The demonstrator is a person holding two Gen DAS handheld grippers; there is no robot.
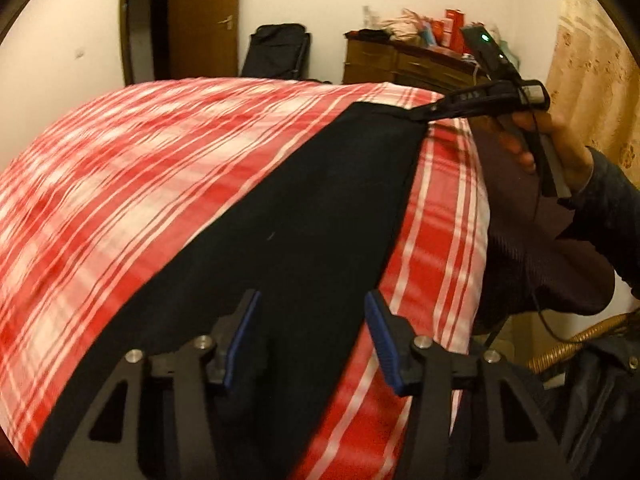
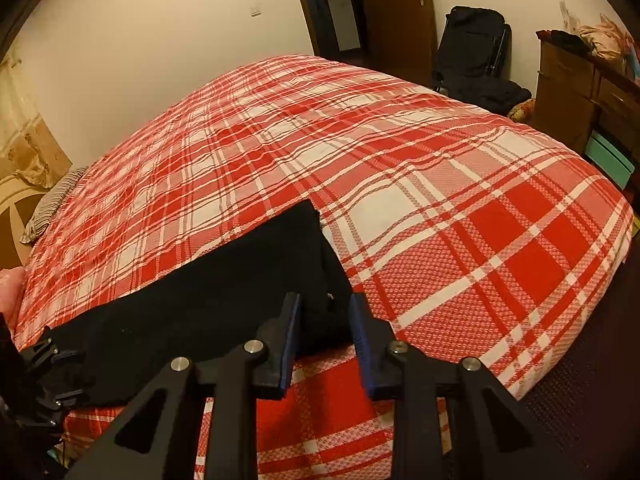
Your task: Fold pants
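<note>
Through the left wrist view, the left tongs point(image 1: 310, 336) are hovering half open over the black pants point(image 1: 288, 216), with cloth lying under the gap but neither pad pressing on it. The pants are stretching away from these tongs as a long dark band across the red plaid bed point(image 1: 120, 184), their long axis running from just below the tongs to the far corner, where the right tongs point(image 1: 430, 112) are sitting at the fabric's edge in a person's hand point(image 1: 552, 148); whether that corner is pinched is hard to tell here. Through the right wrist view, the right tongs point(image 2: 325, 338) are standing partly open, the corner of the pants point(image 2: 224, 292) lying between the pads without being squeezed, and the band is running off to their left toward the left tongs point(image 2: 56, 376). With neither end gripped, any lift is likely to slip off and bunch the fabric.
</note>
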